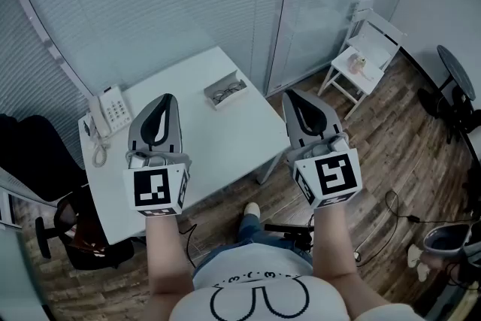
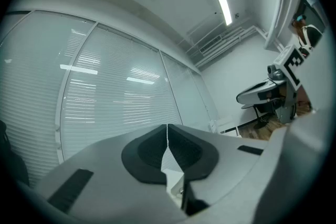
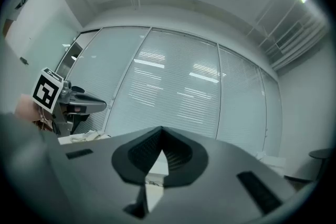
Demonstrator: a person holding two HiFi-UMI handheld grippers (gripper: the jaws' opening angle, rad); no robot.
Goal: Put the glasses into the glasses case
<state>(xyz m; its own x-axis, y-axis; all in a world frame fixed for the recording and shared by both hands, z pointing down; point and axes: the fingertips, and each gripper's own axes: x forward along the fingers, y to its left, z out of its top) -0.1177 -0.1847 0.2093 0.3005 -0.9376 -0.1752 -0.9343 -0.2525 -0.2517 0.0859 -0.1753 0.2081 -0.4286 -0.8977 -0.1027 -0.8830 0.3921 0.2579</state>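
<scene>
I am holding my left gripper (image 1: 167,97) and right gripper (image 1: 290,94) raised, both with jaws pressed together and gripping nothing. The glasses (image 1: 228,92) are lying inside the open glasses case (image 1: 211,97) on the table (image 1: 225,150), ahead of and between my fingertips.

The glasses (image 1: 228,94) are too small for detail.

Head cam: high up, looks steeply down on table (image 1: 225,139), left gripper (image 1: 167,97) and right gripper (image 1: 291,95). Gripper cams: sit close behind own jaws, face roughly level at the blinds (image 2: 105,92). Each catches the other gripper at its frame edge.
</scene>
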